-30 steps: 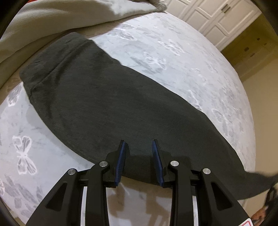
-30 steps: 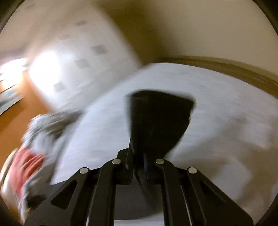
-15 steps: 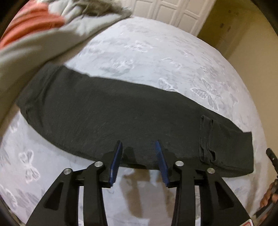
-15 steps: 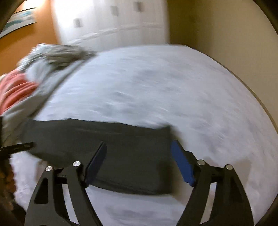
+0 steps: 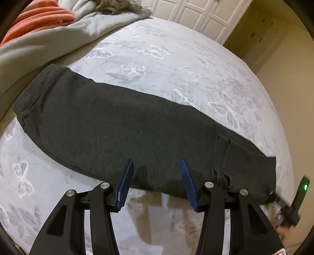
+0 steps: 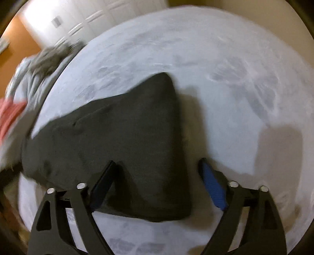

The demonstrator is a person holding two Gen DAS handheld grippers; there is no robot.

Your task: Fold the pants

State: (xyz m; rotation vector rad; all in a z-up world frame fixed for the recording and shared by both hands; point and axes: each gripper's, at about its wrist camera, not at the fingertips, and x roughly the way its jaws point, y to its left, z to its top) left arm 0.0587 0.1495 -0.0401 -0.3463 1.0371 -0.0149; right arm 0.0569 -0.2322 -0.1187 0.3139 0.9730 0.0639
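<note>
Dark grey pants (image 5: 117, 129) lie flat on the bed, folded lengthwise into one long strip, waistband at the far left, a small crease near the right end. My left gripper (image 5: 156, 168) is open and empty, hovering over the near edge of the pants at mid-length. In the blurred right wrist view the leg end of the pants (image 6: 137, 137) lies under my right gripper (image 6: 157, 170), which is wide open and empty above the cloth. The right gripper also shows at the right edge of the left wrist view (image 5: 290, 208).
The bed has a white sheet with butterfly print (image 5: 176, 58). A heap of grey and orange bedding (image 5: 39, 23) lies at the far left. White closet doors (image 5: 196, 11) stand behind the bed. A beige wall runs along the right side.
My right gripper let go of the leg end, which now lies flat, and opened wide. My left gripper opened wider and shifted slightly along the pants.
</note>
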